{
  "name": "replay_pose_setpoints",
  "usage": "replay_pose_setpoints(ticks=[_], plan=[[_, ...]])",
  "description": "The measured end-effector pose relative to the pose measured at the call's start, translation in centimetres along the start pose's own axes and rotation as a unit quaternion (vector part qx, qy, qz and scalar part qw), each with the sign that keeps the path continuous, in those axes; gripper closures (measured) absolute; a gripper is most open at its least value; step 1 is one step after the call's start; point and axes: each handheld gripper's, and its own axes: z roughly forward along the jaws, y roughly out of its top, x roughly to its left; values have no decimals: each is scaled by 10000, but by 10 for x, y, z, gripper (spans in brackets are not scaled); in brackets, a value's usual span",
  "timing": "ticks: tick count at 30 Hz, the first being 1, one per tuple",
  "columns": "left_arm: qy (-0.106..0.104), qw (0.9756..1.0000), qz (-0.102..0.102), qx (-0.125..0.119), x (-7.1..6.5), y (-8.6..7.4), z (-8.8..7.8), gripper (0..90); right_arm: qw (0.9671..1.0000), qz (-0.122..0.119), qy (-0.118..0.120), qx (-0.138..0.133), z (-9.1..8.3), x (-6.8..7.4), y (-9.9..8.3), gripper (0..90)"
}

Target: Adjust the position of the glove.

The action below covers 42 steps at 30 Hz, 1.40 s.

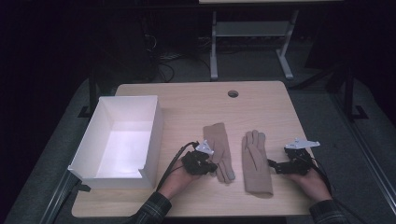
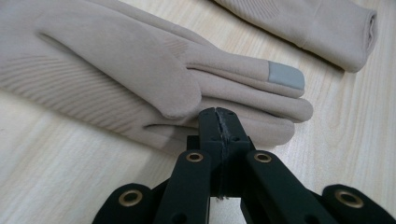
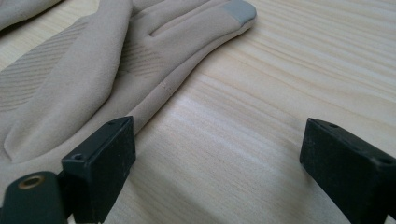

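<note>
Two beige knit gloves lie flat on the wooden table (image 1: 196, 107). The left glove (image 1: 217, 147) has its fingers toward the person; the right glove (image 1: 256, 163) has its fingers pointing away, one with a grey tip. My left gripper (image 1: 212, 166) is shut, and in the left gripper view its tips (image 2: 219, 122) rest against the edge of the left glove's (image 2: 116, 70) lowest finger; no fabric shows between the jaws. My right gripper (image 1: 273, 164) is open just right of the right glove (image 3: 93, 70). Its left jaw stands beside the glove's edge, with bare wood between the jaws (image 3: 219, 158).
A white open box (image 1: 123, 140) stands at the table's left side, close to the left hand. A round cable hole (image 1: 233, 94) sits near the far edge. The right glove's cuff (image 2: 327, 28) lies beyond the left gripper. Table legs and cables stand on the dark floor behind.
</note>
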Motion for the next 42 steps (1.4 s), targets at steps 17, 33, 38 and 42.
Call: replay_pose_setpoints(ticks=[17,33,38,42], plan=[[952,9934,-315,-563,57,40,-22,897,10000,-5,6,-3,0,0,0,101],[1453,9862,-659,-451,104,60,14,897,10000,-11,21,-5,0,0,0,101],[1526,9860,-638,-224,108,57,28,898,10000,-15,20,-6,0,0,0,101],[1556,9855,-636,-214,107,55,28,898,10000,-8,20,-2,0,0,0,100]])
